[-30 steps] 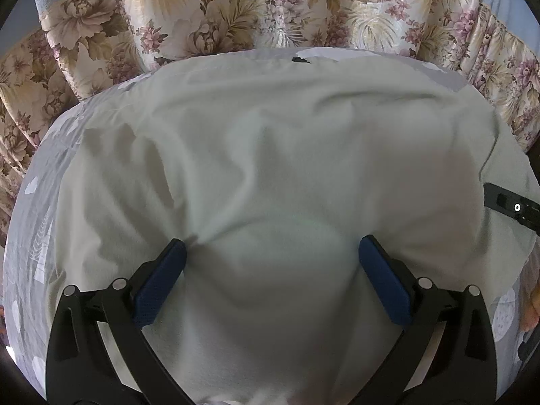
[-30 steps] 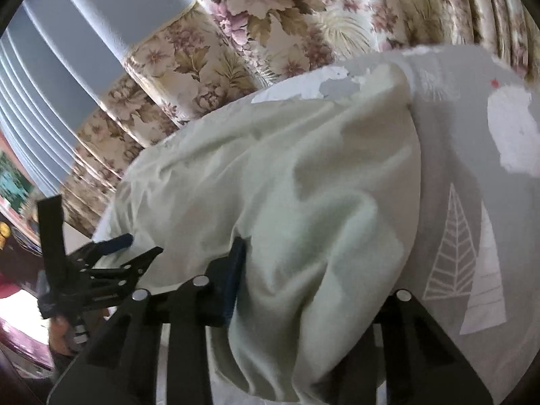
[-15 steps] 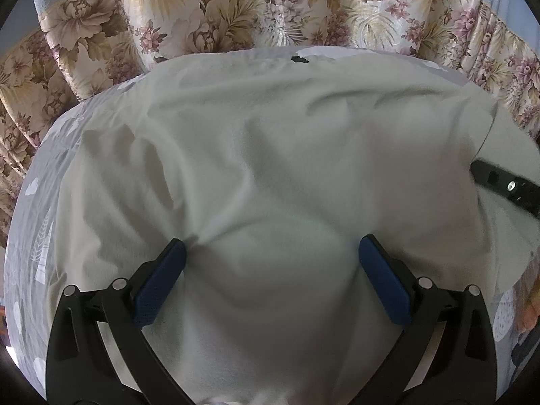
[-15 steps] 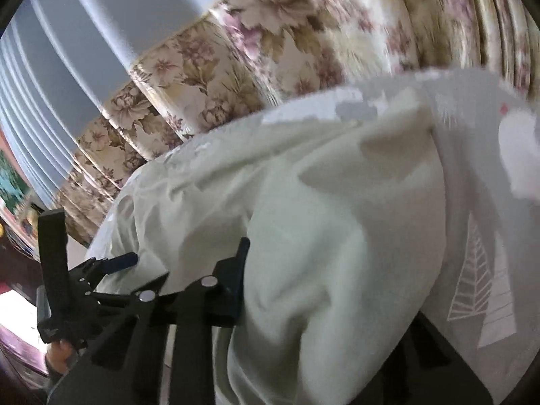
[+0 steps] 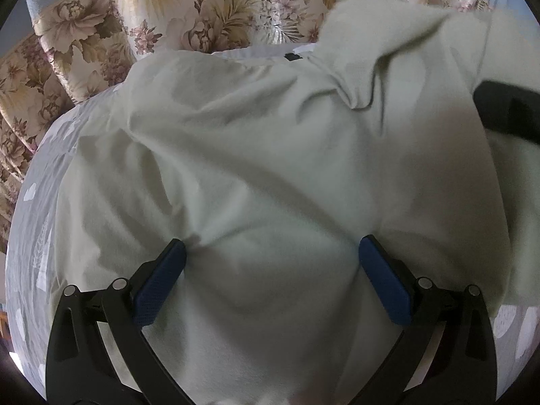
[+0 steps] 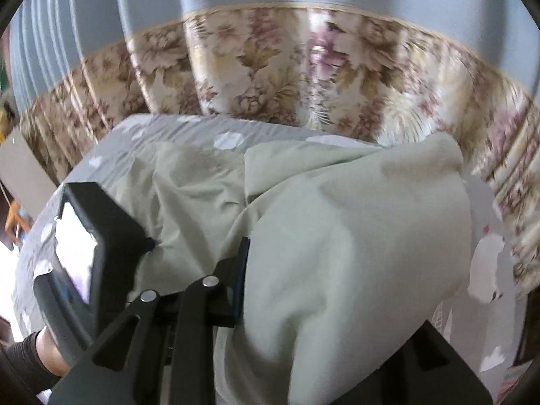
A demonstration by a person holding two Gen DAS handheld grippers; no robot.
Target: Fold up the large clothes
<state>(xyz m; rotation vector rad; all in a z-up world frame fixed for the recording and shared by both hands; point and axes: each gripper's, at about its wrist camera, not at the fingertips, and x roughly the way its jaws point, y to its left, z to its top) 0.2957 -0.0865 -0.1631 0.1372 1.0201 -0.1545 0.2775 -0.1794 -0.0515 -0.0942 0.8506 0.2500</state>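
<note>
Garment (image 5: 270, 175) looks light, soft and limp, so it'll likely sag and slide unless pinched at an edge or corner, not mid-panel. It's pale green, matte, creased, spread over the grey patterned bed (image 5: 44, 222) in front of the floral curtain (image 5: 189, 10). Left tongs (image 5: 271, 263) are spread wide, pads pressing down on the cloth. Right tongs (image 6: 297, 287) hold a lifted fold of it, raised off the bed, curtain side; grip mostly hidden by fabric.
</note>
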